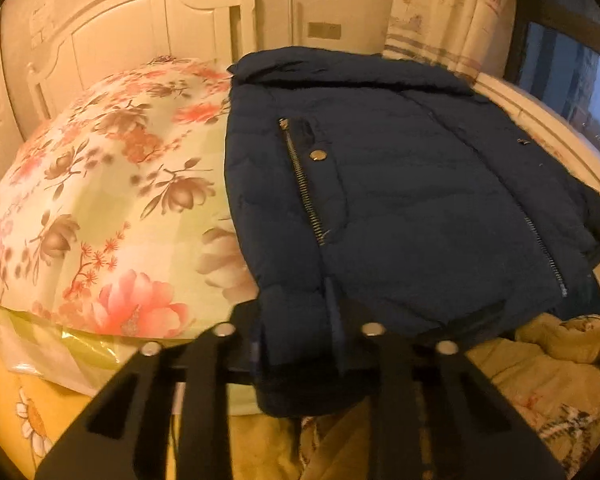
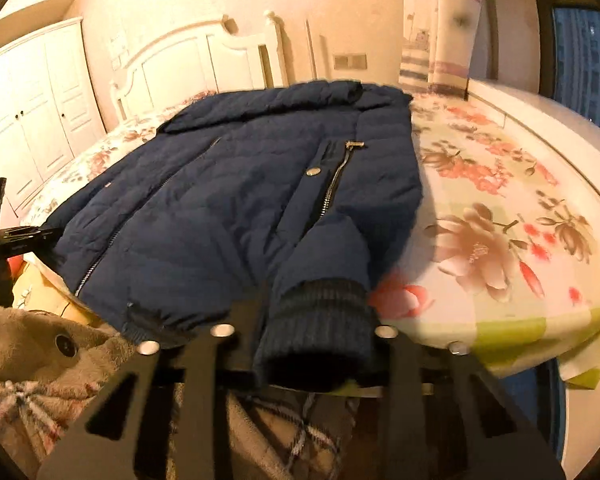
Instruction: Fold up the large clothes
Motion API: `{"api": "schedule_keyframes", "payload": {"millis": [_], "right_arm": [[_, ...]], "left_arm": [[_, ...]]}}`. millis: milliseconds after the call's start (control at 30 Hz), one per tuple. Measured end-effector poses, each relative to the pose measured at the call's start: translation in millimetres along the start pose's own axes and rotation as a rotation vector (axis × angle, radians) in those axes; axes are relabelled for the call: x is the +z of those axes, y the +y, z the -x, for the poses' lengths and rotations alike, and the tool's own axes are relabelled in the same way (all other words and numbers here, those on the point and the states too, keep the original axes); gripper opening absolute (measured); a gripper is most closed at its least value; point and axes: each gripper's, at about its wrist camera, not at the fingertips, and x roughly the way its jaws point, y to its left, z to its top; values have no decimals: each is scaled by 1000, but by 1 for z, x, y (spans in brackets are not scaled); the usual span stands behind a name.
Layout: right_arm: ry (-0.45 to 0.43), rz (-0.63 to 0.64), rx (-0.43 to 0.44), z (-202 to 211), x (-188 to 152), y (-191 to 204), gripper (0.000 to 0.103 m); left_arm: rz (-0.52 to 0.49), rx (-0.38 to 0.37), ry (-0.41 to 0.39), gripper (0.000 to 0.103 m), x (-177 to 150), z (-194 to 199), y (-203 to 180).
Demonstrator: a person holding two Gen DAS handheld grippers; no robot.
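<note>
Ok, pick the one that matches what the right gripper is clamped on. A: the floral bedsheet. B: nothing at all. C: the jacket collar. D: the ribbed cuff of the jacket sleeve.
D: in the right wrist view the right gripper is shut on the ribbed cuff of the navy jacket, while the collar lies at the far end of the bed.
</note>
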Motion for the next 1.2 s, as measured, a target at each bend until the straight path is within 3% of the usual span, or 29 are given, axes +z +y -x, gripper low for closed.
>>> {"api": "schedule_keyframes", "payload": {"millis": [100,333,433,533,633,767,867,933,1067,1100,1167,1200], "right_arm": [[-15,-1,-15,11,-4,5,23],[-98,63,14,96,4,37,20],[-203,94,33,125,28,45,20],[-274,155,21,121,72,50,20],[-271,177,29,85,137,42,20],[-144,147,59,-5,218,29,20],[-51,124,43,-86,261,22,20],[1,76,33,-130,275,9,20],[34,-73,1,-187,301,-36,20],[36,-125,-15,-197,306,-50,20],[47,-226,-35,-213,310,-74,20],[66,-265,-61,-224,310,-85,21]], "left_arm": [[-4,-3,-19,18,-2,19,-4],[-1,-5,-209,17,9,131,0],[39,-29,-303,17,27,152,6],[102,-56,-371,19,75,144,12],[104,53,-407,18,137,118,0],[146,126,-348,18,234,50,-14],[127,222,-289,18,280,-21,-19],[147,241,-242,18,299,-59,-8],[164,352,-286,19,333,-92,23],[168,378,-300,24,339,-92,32],[181,386,-328,47,352,-90,49],[180,374,-330,69,355,-89,54]]}}
